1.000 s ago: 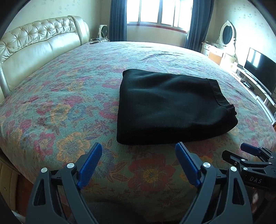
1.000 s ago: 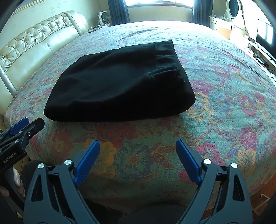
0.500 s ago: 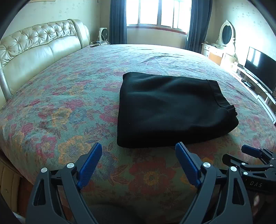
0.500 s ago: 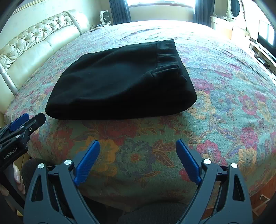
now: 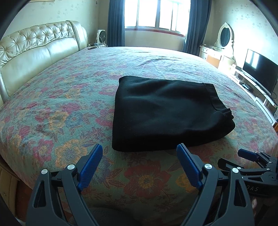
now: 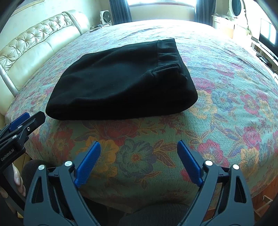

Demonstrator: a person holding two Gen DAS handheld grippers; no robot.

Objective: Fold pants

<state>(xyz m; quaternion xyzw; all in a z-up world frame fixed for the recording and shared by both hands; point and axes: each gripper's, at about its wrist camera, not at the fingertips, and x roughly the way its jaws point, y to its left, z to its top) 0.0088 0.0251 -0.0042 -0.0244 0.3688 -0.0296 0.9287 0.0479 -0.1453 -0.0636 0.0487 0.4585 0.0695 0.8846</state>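
Black pants (image 5: pixel 166 113) lie folded into a thick rectangle on the floral bedspread (image 5: pixel 60 111), waistband toward the right. They also show in the right wrist view (image 6: pixel 121 81). My left gripper (image 5: pixel 139 156) is open and empty, just short of the pants' near edge. My right gripper (image 6: pixel 139 153) is open and empty, over the bedspread short of the pants. The right gripper also shows at the lower right of the left wrist view (image 5: pixel 250 160). The left gripper also shows at the left edge of the right wrist view (image 6: pixel 26 121).
A tufted cream headboard (image 5: pixel 34 47) runs along the left. A window with dark curtains (image 5: pixel 156 15) is at the far end. A vanity mirror (image 5: pixel 225 34) and a TV (image 5: pixel 260 71) stand on the right. The bed's near edge lies under both grippers.
Both grippers have drawn back and lifted slightly from the pants. The pants have not moved. Both stay open.
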